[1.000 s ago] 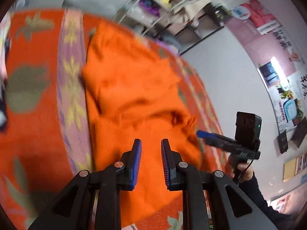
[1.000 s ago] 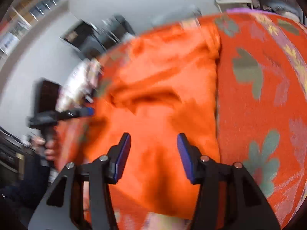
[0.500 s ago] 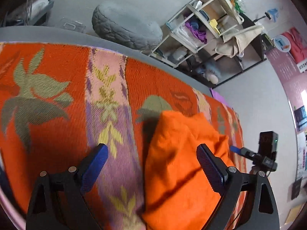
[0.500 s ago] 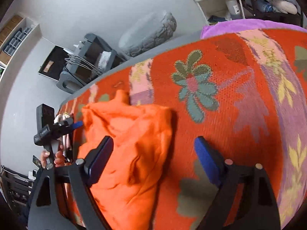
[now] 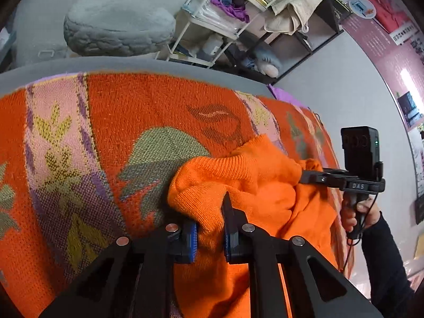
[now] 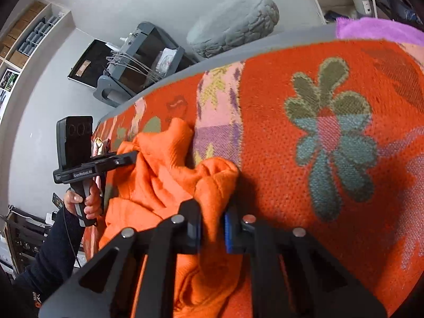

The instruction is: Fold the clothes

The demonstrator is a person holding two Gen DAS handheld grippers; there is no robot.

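Half a second ago both tools gaped wide over the patterned blanket (image 5: 148,111); now each is clamped on the orange sweater (image 5: 254,175). The sweater lies bunched on the blanket, near the cameras. The left gripper (image 5: 209,234) pinches a knitted fold at its left end; the right gripper (image 6: 213,229) grips the right end — fabric fills both gaps. Far behind sit a grey cushion (image 5: 119,26) and cluttered shelves (image 5: 238,13). Nothing blocks the blanket ahead.
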